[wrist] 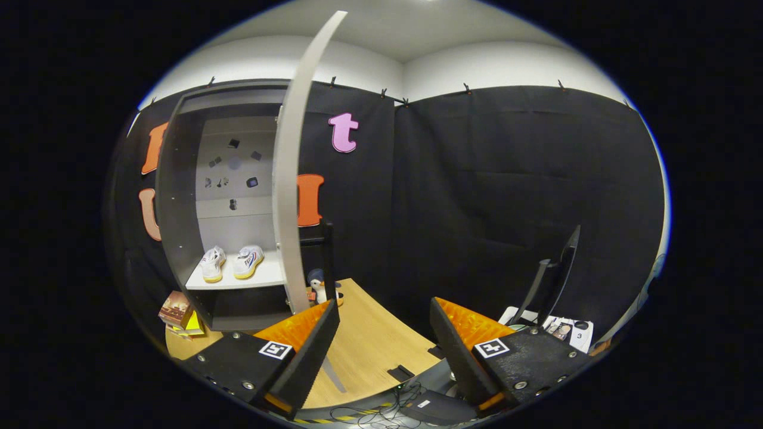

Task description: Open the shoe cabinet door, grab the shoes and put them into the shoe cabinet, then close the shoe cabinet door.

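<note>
In the gripper view, the gripper (pixel 384 322) holds its two ribbed, wedge-shaped fingers (pixel 310 333) spread wide apart, with nothing between them except the smooth wooden table (pixel 369 345) below. Beyond the left finger stands the shoe cabinet (pixel 179 196), a tall box with dark matte walls and a pale flat shelf (pixel 232 279). Its door (pixel 289 179) is a thin, smooth grey panel; it stands open and shows its edge to the camera. The pair of shoes (pixel 231 263) lies on the shelf, near its front edge. They are white sneakers with yellowish soles, side by side and slightly apart. Their long axes run from front to back, and the soles' ends face out of the cabinet. A small toy figure (pixel 319 286) stands on the table just beside the cabinet's right corner. A dark monitor (pixel 557 274) stands beyond the right finger.
</note>
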Motion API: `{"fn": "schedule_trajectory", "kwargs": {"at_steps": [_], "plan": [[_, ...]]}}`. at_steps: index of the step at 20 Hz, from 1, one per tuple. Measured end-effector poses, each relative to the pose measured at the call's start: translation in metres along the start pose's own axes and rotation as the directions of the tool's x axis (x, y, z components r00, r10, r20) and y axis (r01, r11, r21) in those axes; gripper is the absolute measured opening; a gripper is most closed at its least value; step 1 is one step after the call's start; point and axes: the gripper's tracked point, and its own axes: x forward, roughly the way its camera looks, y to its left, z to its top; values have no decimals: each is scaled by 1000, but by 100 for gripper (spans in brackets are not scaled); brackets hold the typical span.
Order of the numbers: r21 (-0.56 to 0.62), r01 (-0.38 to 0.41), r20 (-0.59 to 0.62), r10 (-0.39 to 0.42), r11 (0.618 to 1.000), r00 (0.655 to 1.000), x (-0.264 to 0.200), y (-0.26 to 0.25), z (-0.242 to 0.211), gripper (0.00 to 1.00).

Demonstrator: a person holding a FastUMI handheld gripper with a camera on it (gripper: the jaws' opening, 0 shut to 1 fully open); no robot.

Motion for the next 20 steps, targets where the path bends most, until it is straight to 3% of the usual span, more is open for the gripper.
{"fn": "schedule_trajectory", "kwargs": {"at_steps": [4, 5, 13, 20], "plan": [[-9, -75, 4, 75, 997, 997, 9, 18, -5, 95], [-16, -84, 9, 84, 996, 996, 8, 20, -1, 91], [-78, -231, 12, 233, 970, 972, -20, 56, -4, 91], [-87, -370, 7, 372, 925, 928, -47, 120, -7, 91]]}}
